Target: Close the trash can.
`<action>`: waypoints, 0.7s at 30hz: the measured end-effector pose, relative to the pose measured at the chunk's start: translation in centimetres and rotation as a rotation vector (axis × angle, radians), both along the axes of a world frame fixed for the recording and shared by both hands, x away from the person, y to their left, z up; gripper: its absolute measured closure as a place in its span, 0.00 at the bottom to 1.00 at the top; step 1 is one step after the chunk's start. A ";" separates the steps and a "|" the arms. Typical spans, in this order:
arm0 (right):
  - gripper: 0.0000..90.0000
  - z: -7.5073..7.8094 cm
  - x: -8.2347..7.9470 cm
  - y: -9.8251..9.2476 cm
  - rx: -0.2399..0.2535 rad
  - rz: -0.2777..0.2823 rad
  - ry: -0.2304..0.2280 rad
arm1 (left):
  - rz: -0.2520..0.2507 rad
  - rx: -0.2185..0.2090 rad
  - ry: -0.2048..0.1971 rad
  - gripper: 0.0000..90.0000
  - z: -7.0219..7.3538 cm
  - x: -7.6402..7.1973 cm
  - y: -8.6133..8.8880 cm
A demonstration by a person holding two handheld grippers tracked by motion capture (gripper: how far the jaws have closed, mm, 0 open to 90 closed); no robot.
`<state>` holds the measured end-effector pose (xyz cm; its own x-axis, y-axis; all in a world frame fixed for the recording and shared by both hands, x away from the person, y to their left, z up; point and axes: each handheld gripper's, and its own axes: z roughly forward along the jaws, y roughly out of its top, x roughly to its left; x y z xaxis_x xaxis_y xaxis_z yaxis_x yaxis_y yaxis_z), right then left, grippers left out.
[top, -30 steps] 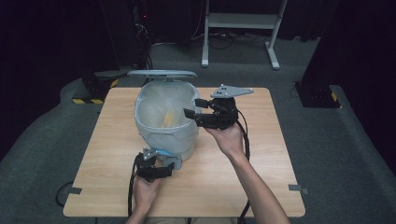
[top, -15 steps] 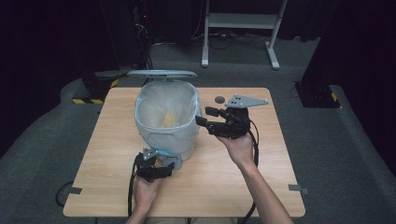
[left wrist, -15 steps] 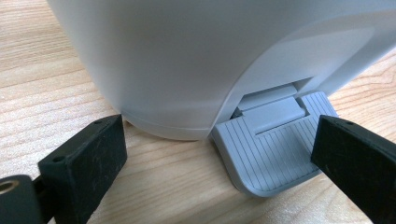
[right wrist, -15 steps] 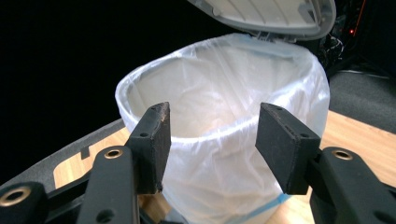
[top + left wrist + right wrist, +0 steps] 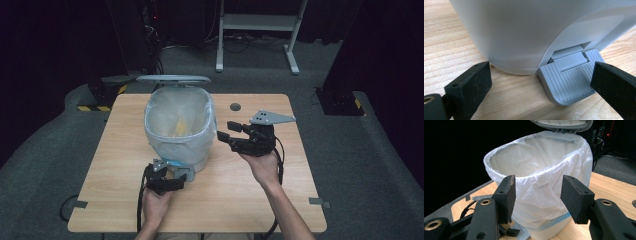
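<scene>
Bin: I see the white pedal bin (image 5: 177, 131) standing on the wooden table (image 5: 250, 200), toward its far left, lined with a clear plastic bag (image 5: 541, 182) folded over the rim.
Lid: the grey lid (image 5: 173, 79) is raised behind the bin's mouth.
Contents: something yellowish lies inside the bag; the high view is too coarse for me to name it.
Pedal: the grey ribbed pedal (image 5: 571, 82) juts out at the bin's near base.
Left gripper: my left gripper (image 5: 167, 181) sits low at the pedal, jaws spread apart on either side of it; I can't tell whether it presses down on the pedal.
Right gripper: my right gripper (image 5: 231, 136) hangs just right of the bin, pointed at its side, jaws about half apart and just now narrowing a little, nothing between them.
</scene>
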<state>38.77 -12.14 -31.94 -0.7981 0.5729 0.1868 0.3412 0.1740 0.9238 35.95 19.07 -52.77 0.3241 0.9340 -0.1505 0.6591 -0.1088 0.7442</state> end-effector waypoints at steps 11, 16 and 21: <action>0.52 -0.5 -0.5 -0.4 0.002 -0.005 -0.003 | 0.000 0.002 -0.002 0.04 0.0 0.0 0.0; 0.52 -1.0 -0.8 -0.7 -0.001 -0.009 0.000 | 0.000 0.003 -0.002 0.04 0.0 0.0 0.0; 0.52 -1.9 -1.1 -1.3 -0.002 -0.024 0.008 | 0.000 0.002 -0.002 0.04 0.0 0.0 0.0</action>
<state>37.70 -13.47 -33.81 -0.7828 0.5921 0.1914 0.3523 0.1681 0.9207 35.96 19.09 -52.77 0.3245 0.9342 -0.1480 0.6577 -0.1104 0.7452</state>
